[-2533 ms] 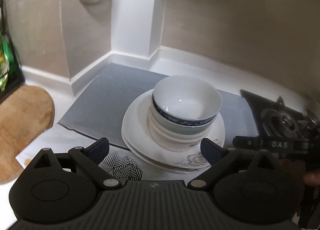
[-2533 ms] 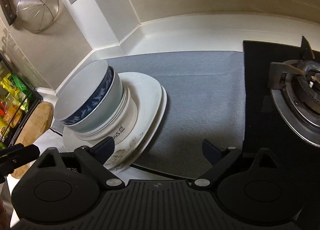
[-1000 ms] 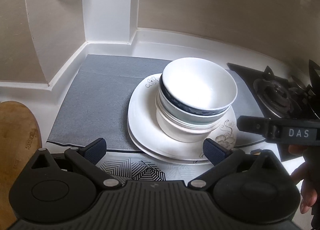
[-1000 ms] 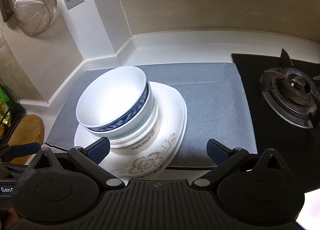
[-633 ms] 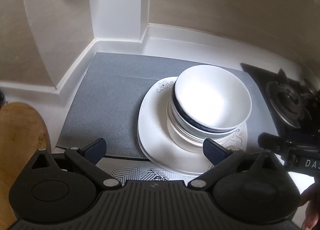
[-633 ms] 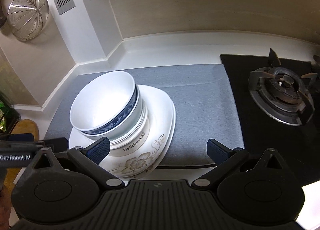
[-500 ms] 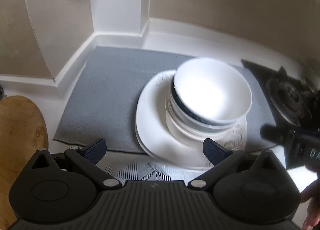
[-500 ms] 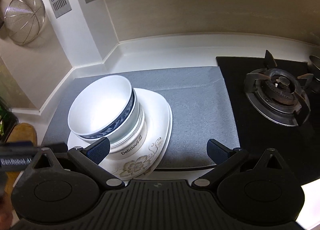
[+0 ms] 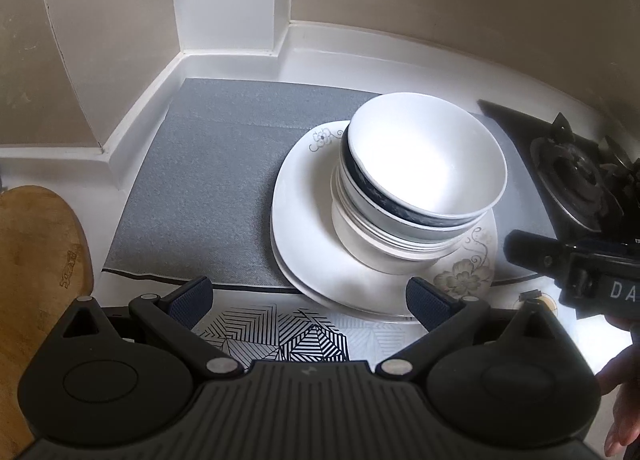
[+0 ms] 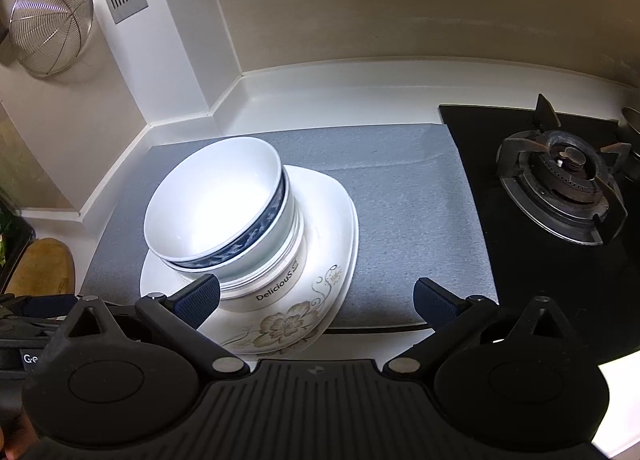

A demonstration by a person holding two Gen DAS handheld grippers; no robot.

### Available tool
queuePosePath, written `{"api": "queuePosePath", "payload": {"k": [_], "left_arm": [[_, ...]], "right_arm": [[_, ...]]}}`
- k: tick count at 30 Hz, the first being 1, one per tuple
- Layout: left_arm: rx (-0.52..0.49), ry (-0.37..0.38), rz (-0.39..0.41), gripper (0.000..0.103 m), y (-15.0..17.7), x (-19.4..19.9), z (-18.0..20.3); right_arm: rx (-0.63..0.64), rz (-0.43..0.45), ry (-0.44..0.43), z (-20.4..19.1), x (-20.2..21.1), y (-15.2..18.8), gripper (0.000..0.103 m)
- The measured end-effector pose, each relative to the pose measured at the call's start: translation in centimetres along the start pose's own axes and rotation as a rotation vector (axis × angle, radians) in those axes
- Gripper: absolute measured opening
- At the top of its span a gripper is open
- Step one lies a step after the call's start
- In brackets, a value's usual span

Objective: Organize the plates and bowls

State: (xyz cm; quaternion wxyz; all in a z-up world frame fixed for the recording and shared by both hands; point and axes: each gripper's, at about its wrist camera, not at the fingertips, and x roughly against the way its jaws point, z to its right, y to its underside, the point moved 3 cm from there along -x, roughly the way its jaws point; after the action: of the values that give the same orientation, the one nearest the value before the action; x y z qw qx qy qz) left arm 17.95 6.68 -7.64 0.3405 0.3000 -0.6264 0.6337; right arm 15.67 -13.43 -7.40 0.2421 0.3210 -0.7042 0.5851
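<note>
A stack of white bowls (image 9: 420,179), the top one with a dark blue band, stands on white floral plates (image 9: 312,260) on a grey mat (image 9: 208,179). The same bowl stack (image 10: 216,203) and plates (image 10: 332,227) show in the right wrist view. My left gripper (image 9: 308,296) is open and empty, just short of the plates' near edge. My right gripper (image 10: 316,298) is open and empty, above the plates' near right edge. The right gripper's body (image 9: 580,264) shows at the right of the left wrist view.
A black gas hob with a burner (image 10: 560,183) lies right of the grey mat (image 10: 400,195). A wooden board (image 9: 36,272) lies at the left. A wire strainer (image 10: 48,31) hangs on the wall. A patterned sheet (image 9: 280,336) lies at the counter's front edge.
Both grippers have risen and tilted down, so the bowl stack now shows from above. Both stayed open. The bowls and plates have not moved.
</note>
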Motion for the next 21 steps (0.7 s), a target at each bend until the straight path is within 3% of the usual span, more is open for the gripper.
{"api": "queuePosePath", "payload": {"k": [21], "left_arm": [[-0.043, 0.039, 0.005, 0.103, -0.7, 0.0, -1.7]], "right_arm": [[-0.044, 0.013, 0.027, -2.0, -0.4, 0.0, 0.102]]}}
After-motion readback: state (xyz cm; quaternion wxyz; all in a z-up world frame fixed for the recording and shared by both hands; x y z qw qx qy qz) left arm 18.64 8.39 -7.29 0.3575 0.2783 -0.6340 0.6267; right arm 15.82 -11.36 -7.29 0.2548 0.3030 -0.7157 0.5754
